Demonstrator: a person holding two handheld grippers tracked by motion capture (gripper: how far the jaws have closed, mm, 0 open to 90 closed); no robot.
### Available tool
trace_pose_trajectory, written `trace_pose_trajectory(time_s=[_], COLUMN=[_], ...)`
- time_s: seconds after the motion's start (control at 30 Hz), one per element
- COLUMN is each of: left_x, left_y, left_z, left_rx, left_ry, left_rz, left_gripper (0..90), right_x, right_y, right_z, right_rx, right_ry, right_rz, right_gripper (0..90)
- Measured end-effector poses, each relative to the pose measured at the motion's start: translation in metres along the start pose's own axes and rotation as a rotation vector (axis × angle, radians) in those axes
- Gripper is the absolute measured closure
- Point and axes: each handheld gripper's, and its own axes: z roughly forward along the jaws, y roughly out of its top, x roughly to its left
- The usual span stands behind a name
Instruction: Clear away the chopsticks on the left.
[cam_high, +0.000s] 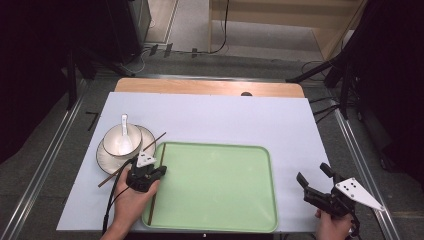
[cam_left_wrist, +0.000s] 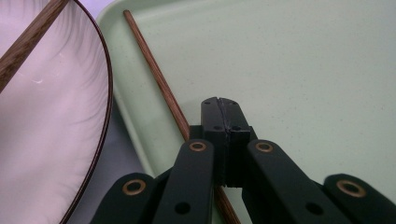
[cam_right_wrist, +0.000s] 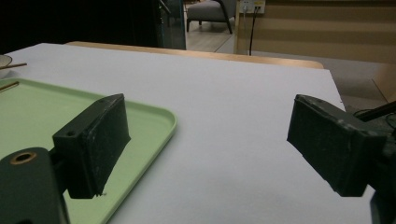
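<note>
My left gripper (cam_high: 160, 170) hovers over the left rim of the green tray (cam_high: 220, 200), with its jaws pressed together and nothing between them. In the left gripper view the shut gripper (cam_left_wrist: 220, 105) sits just right of a brown chopstick (cam_left_wrist: 156, 77), which lies along the tray's left side and passes under the gripper. A second chopstick (cam_high: 150, 146) rests slanted across a white plate (cam_high: 104, 159). On that plate stands a white bowl (cam_high: 114, 140) holding a white spoon (cam_high: 125, 132). My right gripper (cam_high: 312, 173) is held open past the tray's right edge, empty (cam_right_wrist: 210, 140).
A white sheet (cam_high: 215, 112) covers the wooden table (cam_high: 200, 86). The tray's flat green floor (cam_right_wrist: 28, 107) is bare apart from the chopstick. Dark stands and cables flank the table at left and right.
</note>
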Motion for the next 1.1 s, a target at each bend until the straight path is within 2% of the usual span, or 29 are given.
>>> trace_pose_trajectory(time_s=[0.27,0.67,0.77,0.87,0.97,1.0,1.1], left_x=[0.003,0.003,0.004,0.006,0.01,0.013,0.017], left_y=[0.001,0.001,0.001,0.001,0.003,0.005,0.006], left_z=[-0.002,-0.004,-0.005,-0.007,-0.014,-0.02,-0.027], left_rx=[-0.011,-0.024,-0.029,-0.04,-0.063,-0.084,-0.097], left_ry=[-0.027,-0.042,-0.06,-0.076,-0.095,-0.111,-0.12], left_rz=[0.024,0.051,0.059,0.058,0.051,0.047,0.051], left_gripper=[90.0,88.2,87.7,85.1,81.8,80.5,76.8], right_x=[0.002,0.002,0.001,0.001,0.001,0.002,0.002], right_y=[0.0,0.0,0.0,0.0,0.0,0.001,0.001], right_z=[0.003,0.005,0.005,0.005,0.005,0.006,0.005], right_rx=[0.013,0.012,0.012,0.011,0.012,0.012,0.012], right_ry=[0.014,0.017,0.015,0.014,0.015,0.015,0.016], right_rz=[-0.01,-0.013,-0.009,-0.006,-0.006,-0.007,-0.008], right_gripper=[12.6,12.7,12.6,12.6,12.7,12.7,12.6])
